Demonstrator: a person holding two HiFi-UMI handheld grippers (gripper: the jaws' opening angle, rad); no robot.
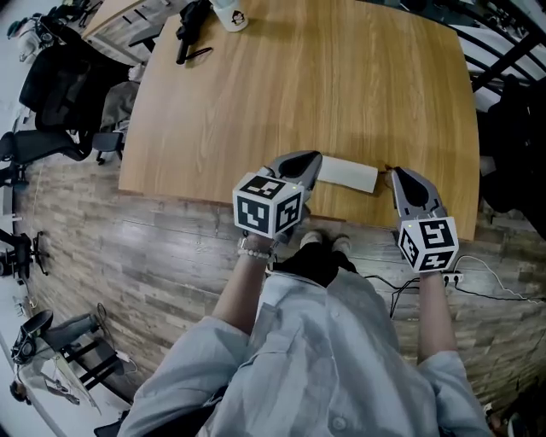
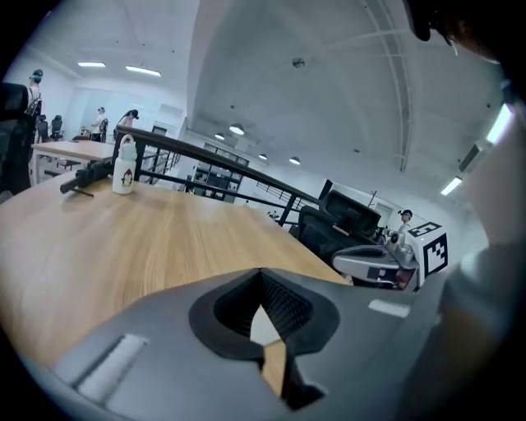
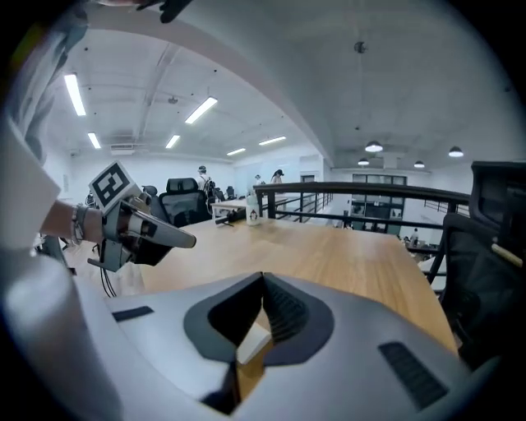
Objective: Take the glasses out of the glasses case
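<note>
Head view puts the left tool (image 1: 309, 167) and the right tool (image 1: 401, 179) over the near edge of the wooden desk (image 1: 341, 77). The white glasses case (image 1: 348, 173) lies flat on the desk between them, just beside the left tool's tip and a little apart from the right tool's tip. From here the case looks shut and no glasses show anywhere, so I judge that the task has not started: the case has yet to be gripped and opened, and the glasses lifted out. Far ahead of both tools, at the opposite edge, stand a white bottle (image 1: 230, 13) and a dark object too small to name. Left gripper view shows the left tool (image 2: 263, 284) with its jaws pressed together and pinching nothing. Through the small window behind the tips a sliver of the white glasses case (image 2: 263, 325) shows below the tool, with bare desk (image 2: 123, 238) stretching ahead. The right tool (image 2: 370, 265) hangs off to its right with its marker cube (image 2: 433, 251), and the bottle (image 2: 123, 164) stands far ahead on the left. Right gripper view shows the right tool (image 3: 263, 288) likewise closed on nothing, with a corner of the case (image 3: 253, 344) visible under its tips and the left tool (image 3: 144, 230) to its left. Every step is left to do, and one tool will probably have to steady the case while the other opens it.
</note>
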